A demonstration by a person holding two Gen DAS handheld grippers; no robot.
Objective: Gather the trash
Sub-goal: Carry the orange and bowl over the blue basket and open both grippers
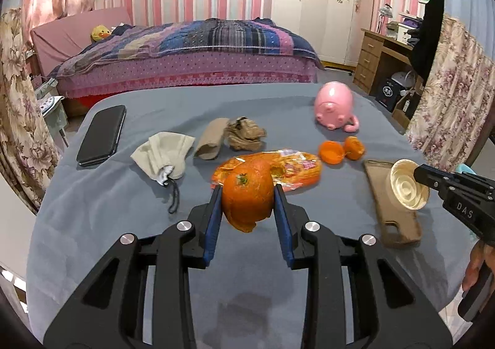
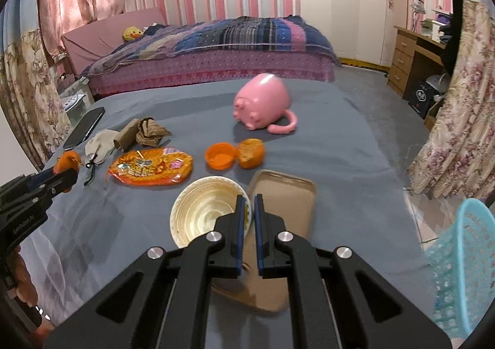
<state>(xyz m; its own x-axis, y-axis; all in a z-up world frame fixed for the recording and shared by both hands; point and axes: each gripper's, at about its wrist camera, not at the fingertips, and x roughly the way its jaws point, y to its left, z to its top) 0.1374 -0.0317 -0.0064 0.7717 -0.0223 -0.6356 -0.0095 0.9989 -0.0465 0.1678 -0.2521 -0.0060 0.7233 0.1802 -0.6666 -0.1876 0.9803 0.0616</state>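
Orange peel (image 1: 247, 197), a hollow half-skin with its green stem button facing the camera, sits pinched between the blue pads of the left gripper (image 1: 247, 203), lifted clear of the grey-covered worktop (image 1: 123, 225). The jaws stand partly closed, pressing the peel on both sides. To the right, the right gripper (image 2: 250, 203) is shut tight on the rim of a cream paper bowl (image 2: 204, 210), holding it tilted above a tan tray (image 2: 287, 191).

The turquoise basket (image 2: 464, 259) stands off the worktop's near right edge, low beside the floral curtain. It is the likely place for the trash. It lies just right of the right gripper, so the bowl has the short trip; the peel must cross the whole worktop rightward, past the bowl and the tray, to reach it.

More trash waits on the cloth: an orange wrapper (image 2: 151, 169) at centre, two more peel cups (image 2: 235, 154) beyond the tray, and crumpled brown paper (image 2: 151, 132) at far left. The pink mug (image 2: 263, 104) lies on its side, far centre.
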